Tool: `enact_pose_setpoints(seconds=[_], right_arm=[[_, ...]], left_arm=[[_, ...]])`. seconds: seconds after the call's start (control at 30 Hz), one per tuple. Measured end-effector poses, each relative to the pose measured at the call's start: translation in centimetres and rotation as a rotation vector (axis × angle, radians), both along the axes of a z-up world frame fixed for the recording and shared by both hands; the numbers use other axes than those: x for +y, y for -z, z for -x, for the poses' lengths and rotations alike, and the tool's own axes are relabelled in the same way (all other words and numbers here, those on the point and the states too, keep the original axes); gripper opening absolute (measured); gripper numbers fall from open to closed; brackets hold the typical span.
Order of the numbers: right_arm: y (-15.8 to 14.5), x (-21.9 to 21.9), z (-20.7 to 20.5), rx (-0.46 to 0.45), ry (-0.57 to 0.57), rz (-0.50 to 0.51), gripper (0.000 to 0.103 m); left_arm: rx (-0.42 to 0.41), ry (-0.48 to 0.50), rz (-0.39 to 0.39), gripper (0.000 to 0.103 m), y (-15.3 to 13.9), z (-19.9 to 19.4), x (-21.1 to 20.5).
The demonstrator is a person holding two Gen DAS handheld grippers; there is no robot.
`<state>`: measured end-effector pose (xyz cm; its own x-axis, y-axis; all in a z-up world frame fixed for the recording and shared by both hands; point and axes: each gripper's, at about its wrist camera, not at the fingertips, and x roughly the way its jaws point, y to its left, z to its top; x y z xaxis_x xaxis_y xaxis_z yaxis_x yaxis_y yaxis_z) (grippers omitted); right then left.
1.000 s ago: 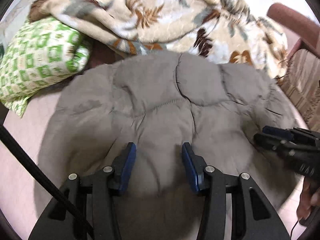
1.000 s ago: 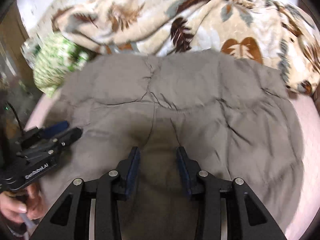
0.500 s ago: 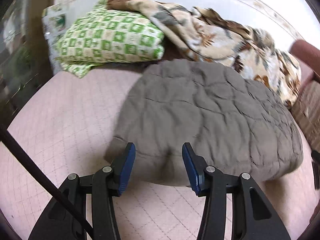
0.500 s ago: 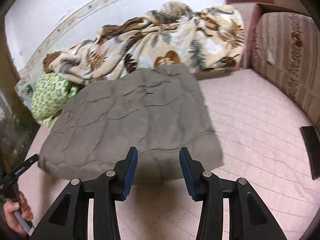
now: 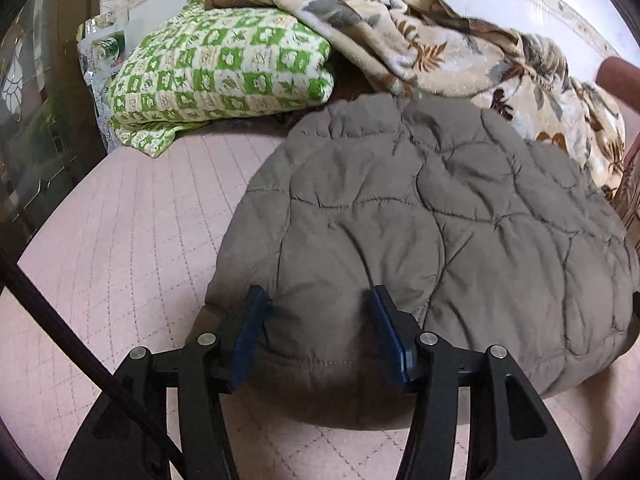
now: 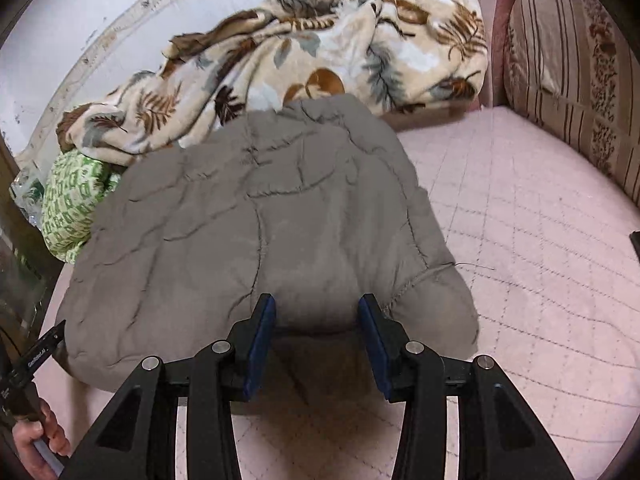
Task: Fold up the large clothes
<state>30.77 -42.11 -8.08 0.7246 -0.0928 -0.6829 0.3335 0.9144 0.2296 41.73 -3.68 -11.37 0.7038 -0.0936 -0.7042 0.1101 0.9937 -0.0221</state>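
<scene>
While the grey quilted jacket [image 5: 420, 216] lies folded on the pink quilted mattress [image 5: 120, 240], just in front of the leaf-print blanket [image 5: 460, 52], the left gripper [image 5: 318, 308] and right gripper [image 6: 316, 314] straddle its near edge; both jaws have just been opening, padding between them, pads not pressing.

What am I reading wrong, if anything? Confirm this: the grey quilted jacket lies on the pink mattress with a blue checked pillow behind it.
The colour is wrong. The checked pillow behind the grey quilted jacket is green and cream, as the left wrist view shows. The jacket does lie on the pink mattress.
</scene>
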Motion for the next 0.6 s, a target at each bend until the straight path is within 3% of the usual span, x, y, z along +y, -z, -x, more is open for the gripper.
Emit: enact_pose_setpoints(seconds=[0.37, 0.5, 0.6], right_arm=[[2.1, -0.4, -1.1, 0.057, -0.005, -0.004, 0.049], [0.8, 0.4, -0.5, 0.032, 0.017, 0.041, 0.05], [-1.3, 2.2, 0.4, -0.053, -0.005, 0.108, 0.051]], left_arm=[[0.031, 0.009, -0.047, 0.056, 1.4, -1.2, -0.9], [-0.057, -0.014, -0.052, 0.055, -0.8, 0.5, -1.4], [-0.139, 0.021, -0.019, 0.055, -2.7, 2.2, -2.4]])
